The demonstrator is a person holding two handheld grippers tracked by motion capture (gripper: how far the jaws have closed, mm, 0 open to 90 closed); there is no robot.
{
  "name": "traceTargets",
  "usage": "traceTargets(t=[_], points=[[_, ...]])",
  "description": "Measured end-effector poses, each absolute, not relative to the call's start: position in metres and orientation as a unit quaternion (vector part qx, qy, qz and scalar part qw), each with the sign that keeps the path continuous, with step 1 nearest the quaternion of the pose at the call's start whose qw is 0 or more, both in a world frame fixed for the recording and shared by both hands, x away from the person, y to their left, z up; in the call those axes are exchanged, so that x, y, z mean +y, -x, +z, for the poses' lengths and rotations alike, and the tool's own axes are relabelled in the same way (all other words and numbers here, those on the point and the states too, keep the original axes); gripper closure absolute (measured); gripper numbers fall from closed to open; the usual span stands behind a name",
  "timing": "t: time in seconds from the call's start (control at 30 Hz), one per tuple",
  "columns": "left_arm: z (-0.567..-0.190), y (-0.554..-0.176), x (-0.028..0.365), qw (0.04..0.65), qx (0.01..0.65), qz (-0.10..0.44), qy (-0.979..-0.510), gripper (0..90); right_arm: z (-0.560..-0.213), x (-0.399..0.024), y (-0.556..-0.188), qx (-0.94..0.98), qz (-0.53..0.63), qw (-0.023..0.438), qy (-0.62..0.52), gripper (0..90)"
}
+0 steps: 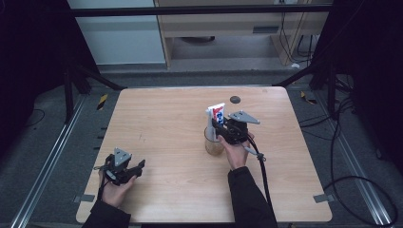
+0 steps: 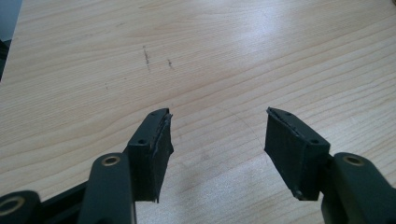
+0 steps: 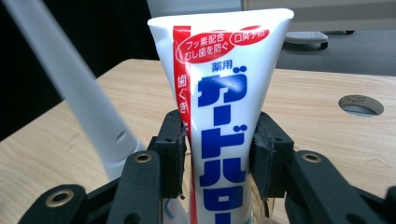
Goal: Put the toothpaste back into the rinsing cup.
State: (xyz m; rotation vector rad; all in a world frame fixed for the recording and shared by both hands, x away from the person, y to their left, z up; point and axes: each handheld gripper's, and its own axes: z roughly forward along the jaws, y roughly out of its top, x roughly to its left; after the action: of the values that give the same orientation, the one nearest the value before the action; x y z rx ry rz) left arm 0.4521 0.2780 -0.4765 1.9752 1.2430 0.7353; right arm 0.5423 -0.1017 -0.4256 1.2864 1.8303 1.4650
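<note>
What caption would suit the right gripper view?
Right gripper with its black jaws on either side of an upright toothpaste tube, a white toothbrush handle leaning beside it.

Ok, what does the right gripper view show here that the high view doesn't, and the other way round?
Right gripper view: the blue and red print on the toothpaste tube is readable, the right tool's pads sit at its sides (pressing or not is unclear), and a white handle leans beside it. High view: the tube stands in a clear cup, and the left tool rests open near the table's front left. Both: tube, right tool, table and its round hole.
</note>
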Motion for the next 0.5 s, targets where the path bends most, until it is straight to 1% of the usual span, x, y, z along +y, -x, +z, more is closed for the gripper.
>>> traceTargets(t=[0.5], points=[[-0.476,-0.451,0.278,0.341,0.477,0.283,-0.759,40.4,-0.428,-0.104,-0.53,0.712,0.479,0.231,-0.459,54.6]])
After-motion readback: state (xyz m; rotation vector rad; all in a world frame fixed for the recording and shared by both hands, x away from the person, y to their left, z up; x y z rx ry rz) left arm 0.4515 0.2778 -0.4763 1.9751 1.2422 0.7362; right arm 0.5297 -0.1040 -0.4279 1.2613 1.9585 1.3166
